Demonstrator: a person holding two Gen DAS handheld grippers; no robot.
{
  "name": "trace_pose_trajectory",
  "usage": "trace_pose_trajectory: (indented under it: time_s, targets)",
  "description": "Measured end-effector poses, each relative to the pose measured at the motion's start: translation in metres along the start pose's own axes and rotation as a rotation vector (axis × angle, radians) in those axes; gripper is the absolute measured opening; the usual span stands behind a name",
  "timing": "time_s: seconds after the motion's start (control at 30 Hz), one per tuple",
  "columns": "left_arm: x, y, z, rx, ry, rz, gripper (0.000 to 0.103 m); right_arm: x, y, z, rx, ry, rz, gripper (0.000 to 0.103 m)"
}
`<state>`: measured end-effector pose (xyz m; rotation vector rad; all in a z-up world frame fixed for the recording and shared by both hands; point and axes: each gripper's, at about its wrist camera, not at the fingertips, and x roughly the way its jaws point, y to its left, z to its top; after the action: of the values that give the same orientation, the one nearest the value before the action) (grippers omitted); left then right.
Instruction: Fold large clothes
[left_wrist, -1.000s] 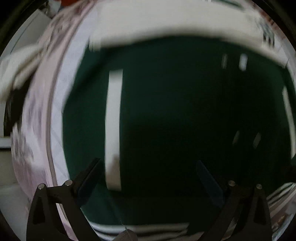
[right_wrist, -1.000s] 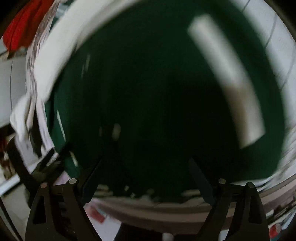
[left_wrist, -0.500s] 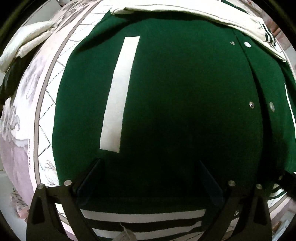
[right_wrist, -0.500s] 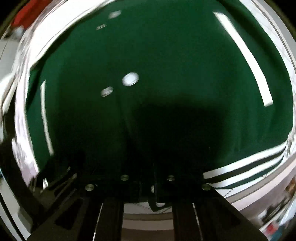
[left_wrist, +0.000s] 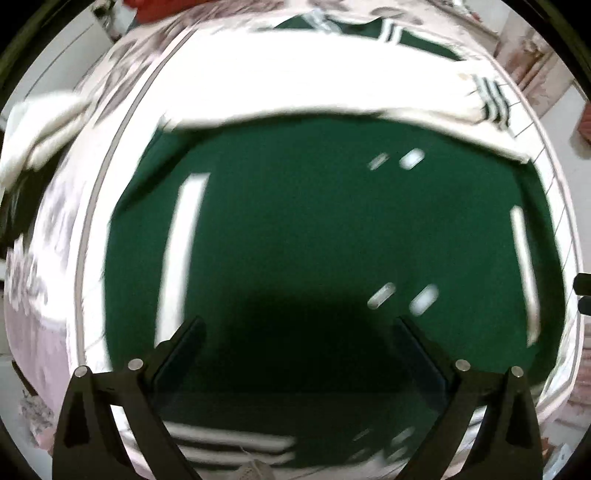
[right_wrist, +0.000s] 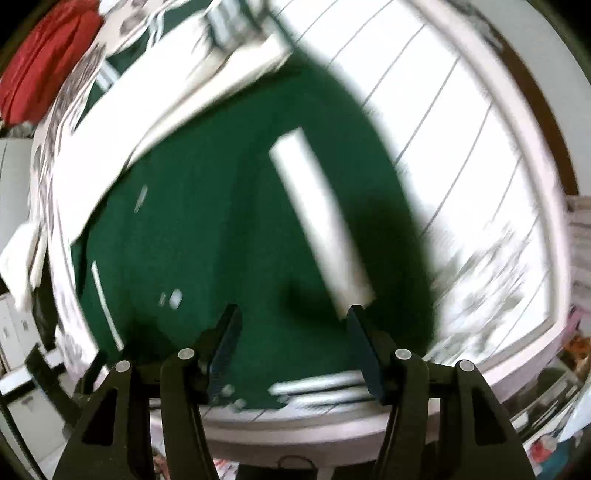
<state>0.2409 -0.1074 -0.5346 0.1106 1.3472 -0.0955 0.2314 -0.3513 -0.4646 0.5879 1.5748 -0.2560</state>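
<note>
At the bottom of each wrist view, two black fingers frame a blurred scene, so fine detail is hard to make out. The left gripper has its jaws spread wide with nothing between them, hanging above the cloth and apart from it. The right gripper has its jaws about half apart and opening, also with nothing pinched; whether its tips brush the fabric cannot be told. Just beyond them lies the green jacket, spread flat on a bed cover with its striped hem nearest the left camera, partly cut off by the frame edge and the fingers. The hem is ribbed, white bands on dark green; the body looks like smooth, heavy cloth. Two long white stripes show in the left view, one on either side, and four pale snaps smear into ovals in two pairs. In the right view one broad white stripe runs slantwise, its lower end meeting the right finger. Across the jacket's far part lies a cream sleeve ending in a striped cuff. The cover is white with thin dark lines and a grey patterned border. Farthest off, a red cloth sits in the right view's upper left corner, its shape unclear.
</note>
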Motion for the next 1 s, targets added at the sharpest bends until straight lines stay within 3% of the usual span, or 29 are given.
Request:
trace_pose_trajectory:
  time_s: [0.03,0.13,0.2,0.27,0.33,0.37,0.4,0.5,0.57,0.63,0.7,0.77,0.83,0.93,1.0]
  targets:
    - [0.003,-0.017,0.012,0.01,-0.017,0.01,0.103,-0.005,-0.039,0.031,-0.014,-0.007,0.0,0.061]
    - [0.028,-0.058,0.054,0.05,-0.047,0.09,0.103,0.011,-0.061,0.097,-0.065,-0.021,0.019,0.061]
    - [0.061,-0.084,0.08,0.065,-0.015,0.165,0.103,0.028,-0.068,0.135,-0.114,-0.017,0.027,0.061]
    - [0.09,-0.091,0.084,0.063,0.042,0.202,0.103,0.052,-0.06,0.163,-0.172,0.009,0.048,0.061]
    - [0.094,-0.08,0.078,0.009,0.021,0.176,0.103,0.075,-0.061,0.187,-0.2,0.056,0.092,0.061]
    - [0.094,-0.078,0.076,-0.006,0.018,0.171,0.103,0.08,-0.067,0.197,-0.189,0.059,0.111,0.053]
    - [0.096,-0.076,0.076,-0.016,0.023,0.163,0.103,0.081,-0.083,0.21,-0.132,0.028,0.112,0.028]
    - [0.099,-0.065,0.078,-0.064,0.022,0.142,0.103,0.083,-0.129,0.225,0.096,0.07,0.271,0.014]
    - [0.099,-0.066,0.082,-0.077,0.027,0.147,0.103,0.088,-0.15,0.228,0.159,0.103,0.358,0.014]
    - [0.101,-0.067,0.085,-0.085,0.037,0.156,0.103,0.087,-0.151,0.23,0.117,0.126,0.376,0.014]
    - [0.099,-0.067,0.091,-0.082,0.043,0.163,0.103,0.081,-0.146,0.231,0.043,0.154,0.368,0.032]
    - [0.098,-0.069,0.094,-0.064,0.039,0.174,0.103,0.081,-0.136,0.228,-0.06,0.161,0.355,0.038]
    - [0.096,-0.071,0.09,-0.055,0.032,0.175,0.103,0.086,-0.138,0.224,-0.08,0.148,0.291,0.009]
    - [0.093,-0.067,0.085,-0.055,0.037,0.165,0.103,0.086,-0.161,0.221,0.088,0.158,0.371,0.005]
    - [0.087,-0.052,0.079,-0.046,0.047,0.174,0.103,0.08,-0.163,0.211,0.117,0.139,0.344,0.004]
